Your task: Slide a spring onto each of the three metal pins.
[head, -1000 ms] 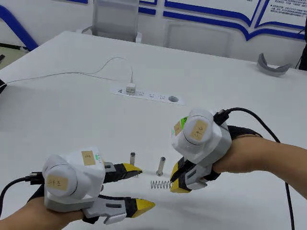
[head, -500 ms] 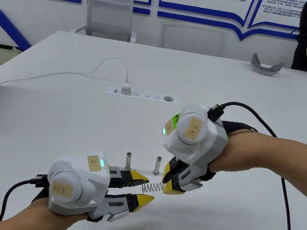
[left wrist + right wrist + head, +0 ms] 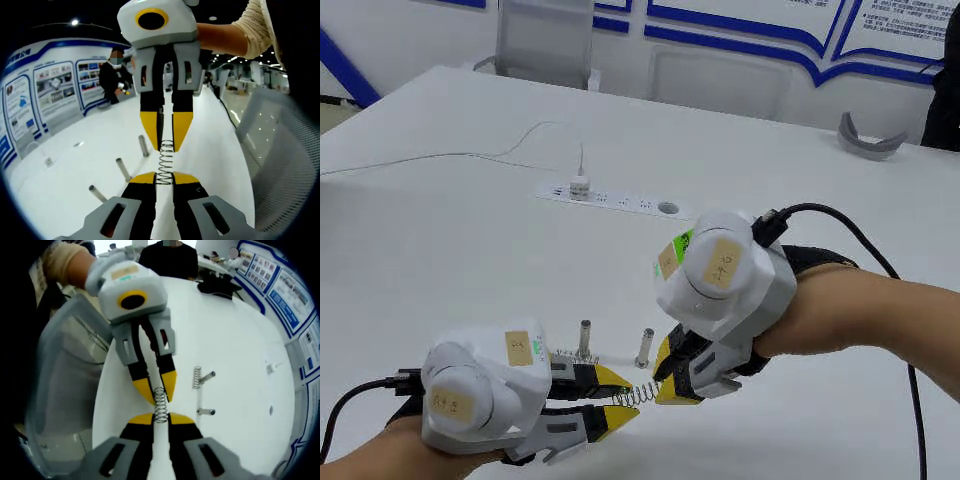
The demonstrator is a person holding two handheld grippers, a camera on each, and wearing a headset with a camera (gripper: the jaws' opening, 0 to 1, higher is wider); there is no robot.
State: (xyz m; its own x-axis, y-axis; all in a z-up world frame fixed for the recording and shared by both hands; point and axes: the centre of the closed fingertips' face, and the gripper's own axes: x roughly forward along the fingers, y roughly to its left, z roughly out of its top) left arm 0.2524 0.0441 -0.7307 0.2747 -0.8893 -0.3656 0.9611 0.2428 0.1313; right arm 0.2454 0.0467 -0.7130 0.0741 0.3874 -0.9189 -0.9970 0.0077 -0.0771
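Note:
A small steel spring [image 3: 638, 393] is stretched between my two grippers, just above the white table. My right gripper [image 3: 665, 378] is shut on one end of it. My left gripper [image 3: 620, 396] has its yellow tips shut on the other end. In the left gripper view the spring [image 3: 165, 162] runs from my own jaws up to the right gripper [image 3: 166, 135]. Two upright metal pins [image 3: 584, 337] [image 3: 644, 347] stand just behind the grippers, and a third pin [image 3: 97, 193] stands in line with them. A second spring [image 3: 197, 377] lies on the table beside one pin.
A white power strip [image 3: 620, 198] with a plug and cable lies mid-table. A grey curved object [image 3: 865, 135] sits at the far right, a chair [image 3: 545, 40] beyond the far edge. A mesh chair [image 3: 75, 365] borders the near table edge. A person [image 3: 111, 80] stands in the background.
My left gripper, wide open a second ago, has narrowed and shut on the spring's free end. The right gripper has lifted the spring off the table and brought it slightly left.

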